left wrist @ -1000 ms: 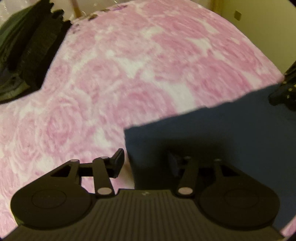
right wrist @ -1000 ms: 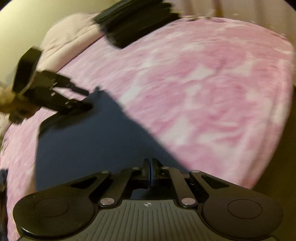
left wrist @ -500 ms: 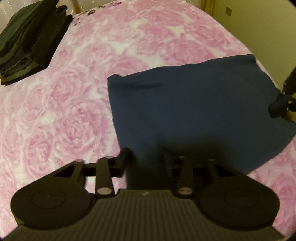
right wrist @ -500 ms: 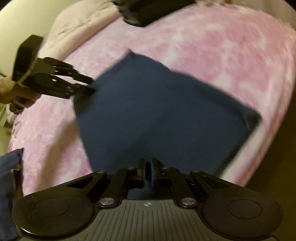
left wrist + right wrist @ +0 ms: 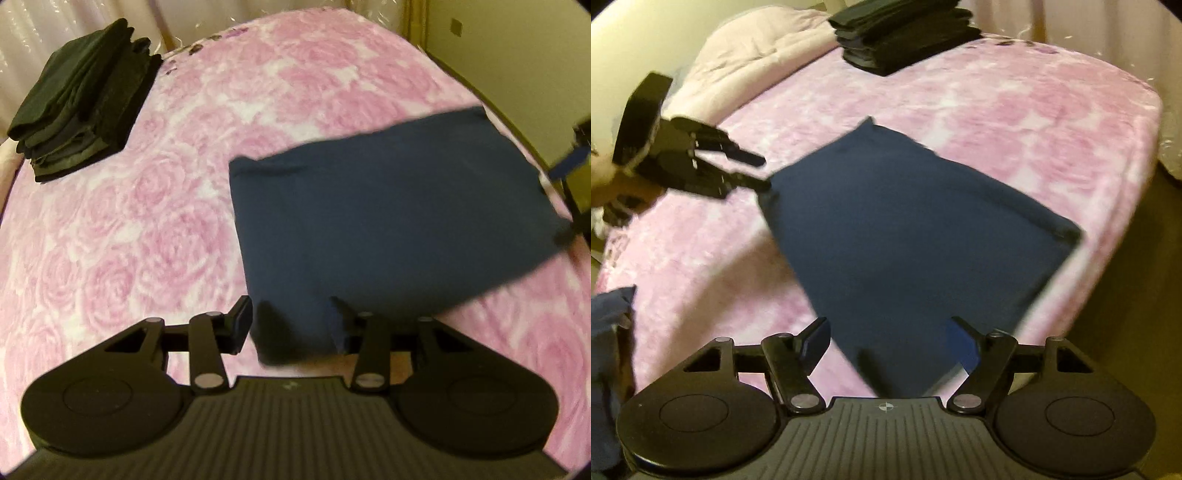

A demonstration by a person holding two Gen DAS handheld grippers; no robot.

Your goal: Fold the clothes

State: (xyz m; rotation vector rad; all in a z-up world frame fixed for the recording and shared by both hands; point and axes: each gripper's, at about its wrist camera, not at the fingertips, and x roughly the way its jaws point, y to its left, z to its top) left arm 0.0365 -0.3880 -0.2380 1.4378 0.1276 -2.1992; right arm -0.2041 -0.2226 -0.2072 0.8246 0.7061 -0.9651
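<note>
A folded navy garment [image 5: 388, 221] lies flat on the pink rose blanket [image 5: 129, 240]. My left gripper [image 5: 290, 325] hovers over its near corner. The jaws are closing, and the cloth's corner lies between them with a gap at the left pad. In the right wrist view, the left gripper [image 5: 762, 172] has its lower finger at the garment's [image 5: 905, 240] left corner. My right gripper [image 5: 888, 341] is opening wide over the other near corner, and its pads are off the cloth. The right gripper [image 5: 569, 197] also shows at the left wrist view's right edge.
A stack of dark folded clothes [image 5: 81, 110] [image 5: 905, 37] sits at the bed's far corner. A pale pink quilt [image 5: 757, 48] lies beside the stack. Blue fabric [image 5: 605, 332] hangs at the lower left. The bed's edge [image 5: 1126, 221] drops off to the right.
The navy garment has come down flat on the bed as both grippers drew back. The right gripper was shut on the cloth's corner and now stands wide apart.
</note>
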